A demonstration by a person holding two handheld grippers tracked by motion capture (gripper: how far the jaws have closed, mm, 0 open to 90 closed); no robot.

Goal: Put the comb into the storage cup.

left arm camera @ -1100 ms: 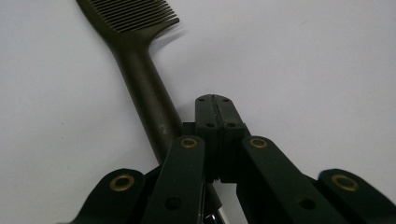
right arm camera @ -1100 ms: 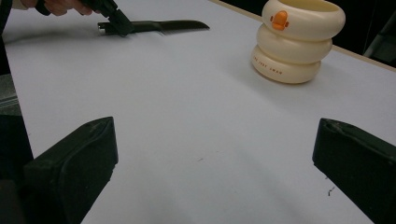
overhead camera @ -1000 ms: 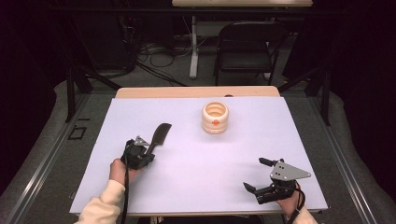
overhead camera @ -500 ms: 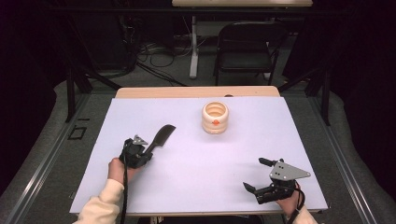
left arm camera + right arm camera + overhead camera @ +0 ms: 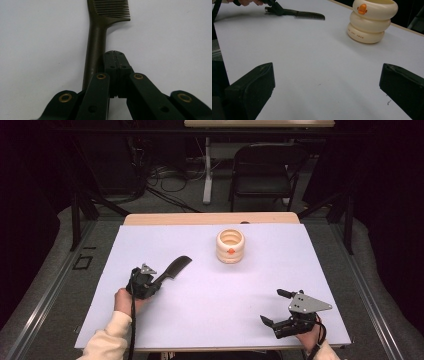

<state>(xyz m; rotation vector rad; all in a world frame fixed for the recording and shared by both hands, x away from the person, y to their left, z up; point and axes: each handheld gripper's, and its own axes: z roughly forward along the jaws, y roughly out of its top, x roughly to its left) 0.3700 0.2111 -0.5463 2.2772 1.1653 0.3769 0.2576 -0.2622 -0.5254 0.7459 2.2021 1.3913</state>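
Jaws of the left gripper are pressed together beside the handle of a dark comb lying flat on the white table, gripping nothing visibly, while the right gripper rests wide apart and empty, the cream ringed holder well beyond.

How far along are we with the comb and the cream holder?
Done: nothing visibly finished; the cream holder stands apart from the comb. In hand: the left gripper is shut beside the comb's handle; a real grip is unclear. Left: lifting and delivering it, probably. The right gripper waits open.
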